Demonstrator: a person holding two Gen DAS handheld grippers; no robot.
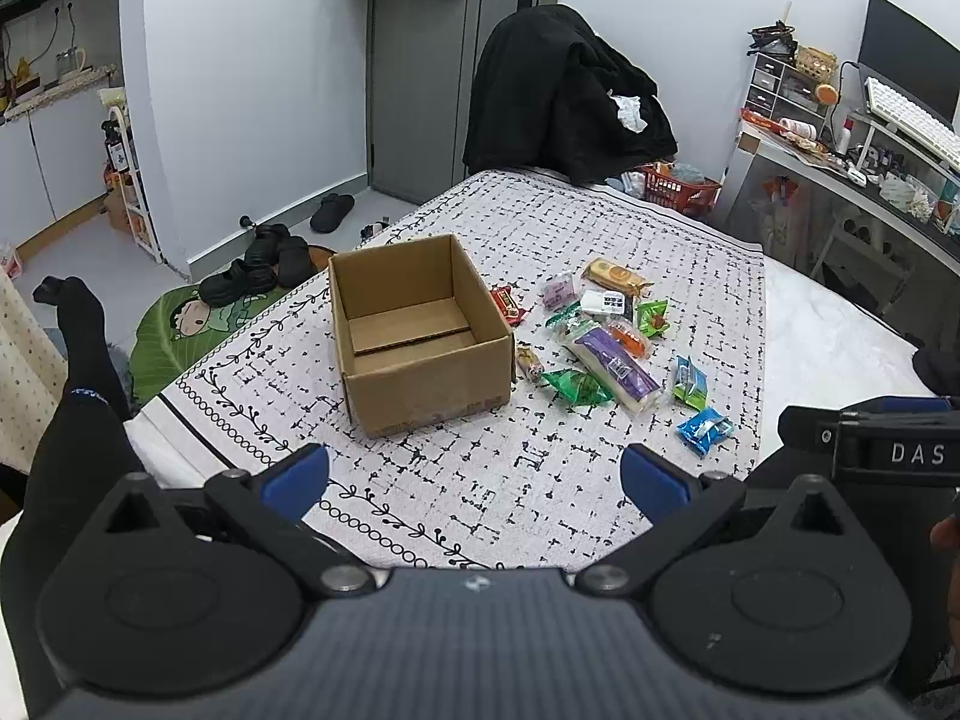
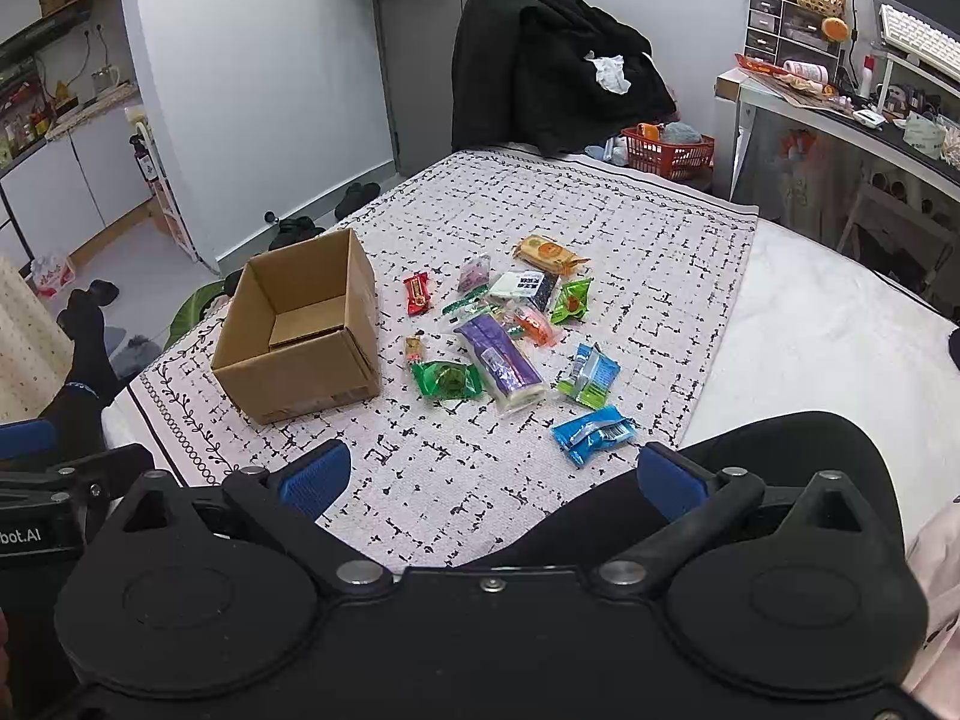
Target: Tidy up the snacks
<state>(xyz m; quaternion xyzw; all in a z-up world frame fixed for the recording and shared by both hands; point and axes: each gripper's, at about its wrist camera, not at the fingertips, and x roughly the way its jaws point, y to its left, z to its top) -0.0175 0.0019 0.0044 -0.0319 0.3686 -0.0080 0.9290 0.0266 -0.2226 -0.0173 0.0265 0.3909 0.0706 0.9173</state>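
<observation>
An open, empty cardboard box (image 1: 420, 336) (image 2: 303, 327) stands on the patterned blanket (image 1: 480, 480) (image 2: 450, 468). Several wrapped snacks lie in a loose pile to its right: a long purple pack (image 1: 615, 369) (image 2: 501, 363), a blue packet (image 1: 705, 429) (image 2: 594, 433) nearest me, a green packet (image 1: 576, 387) (image 2: 447, 379), a red bar (image 1: 507, 304) (image 2: 417, 294) and an orange pack (image 1: 615, 276) (image 2: 546, 253). My left gripper (image 1: 474, 477) is open and empty, held back from the box. My right gripper (image 2: 492, 474) is open and empty, short of the blue packet.
The blanket covers a bed with a bare white mattress (image 2: 840, 324) on the right. A chair draped in black clothes (image 1: 564, 96) and a red basket (image 1: 678, 186) stand beyond the far edge. A cluttered desk (image 1: 870, 162) is at right, shoes (image 1: 264, 264) on the floor at left.
</observation>
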